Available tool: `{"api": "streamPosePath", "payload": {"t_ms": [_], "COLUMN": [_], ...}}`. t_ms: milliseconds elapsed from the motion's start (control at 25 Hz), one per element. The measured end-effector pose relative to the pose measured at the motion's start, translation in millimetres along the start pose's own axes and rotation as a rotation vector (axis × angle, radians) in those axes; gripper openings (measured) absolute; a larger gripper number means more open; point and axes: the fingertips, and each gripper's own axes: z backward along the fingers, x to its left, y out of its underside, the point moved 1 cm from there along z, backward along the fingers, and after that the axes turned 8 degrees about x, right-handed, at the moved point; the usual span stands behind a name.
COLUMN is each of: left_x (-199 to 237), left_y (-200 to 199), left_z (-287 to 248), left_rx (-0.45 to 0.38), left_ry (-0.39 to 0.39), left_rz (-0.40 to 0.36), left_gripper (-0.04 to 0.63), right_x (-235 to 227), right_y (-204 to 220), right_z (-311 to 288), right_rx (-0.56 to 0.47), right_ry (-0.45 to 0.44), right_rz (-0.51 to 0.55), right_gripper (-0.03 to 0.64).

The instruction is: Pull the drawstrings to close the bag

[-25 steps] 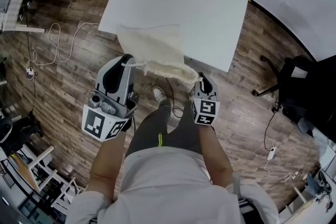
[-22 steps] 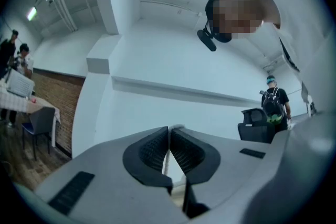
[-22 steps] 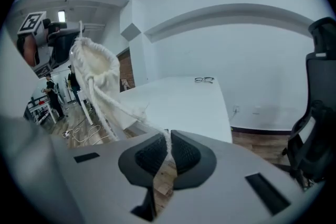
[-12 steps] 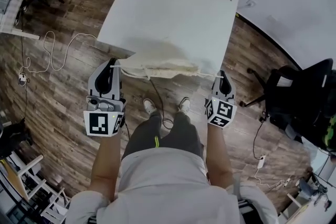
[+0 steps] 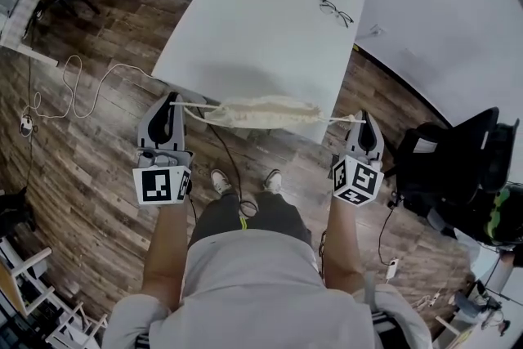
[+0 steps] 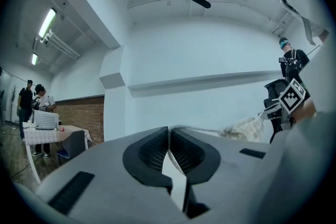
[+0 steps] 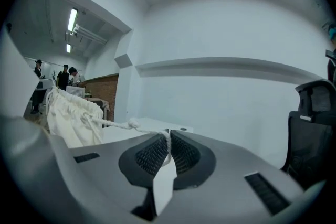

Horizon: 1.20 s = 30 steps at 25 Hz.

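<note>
Over the near edge of the white bench (image 5: 270, 20), the cream bag (image 5: 261, 111) hangs in the air, bunched and stretched level between the left tongs (image 5: 173, 100) and the right tongs (image 5: 365, 117). The left pair is pinched tight on the left drawstring (image 5: 194, 105), the right pair on the right drawstring (image 5: 341, 120). Spectacles (image 5: 335, 11) lie at the bench's far right.

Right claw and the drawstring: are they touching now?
Touching. The right gripper view shows the knotted drawstring pinched inside the shut right claw.
</note>
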Motion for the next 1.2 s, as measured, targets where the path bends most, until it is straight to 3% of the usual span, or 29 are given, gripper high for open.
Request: {"api": "streamPosePath", "payload": {"t_ms": [440,1200], "left_x": [1.6,1.6], "left_y": [-26.3,-47.9], "left_z": [1.7,3.2], "left_rx": [-0.021,-0.008], "left_ry": [-0.054,-0.105], "left_rz": [0.045,-0.011], "left_gripper": [0.023,0.025], "right_x": [-26.2,-62.6], "right_y": [-52.5,-84.6], "right_z": [7.9,3.0], "right_rx": [-0.076,-0.124], "right_ry": [0.004,0.011], "right_rz": [0.013,0.011], "right_gripper": [0.040,0.040]}}
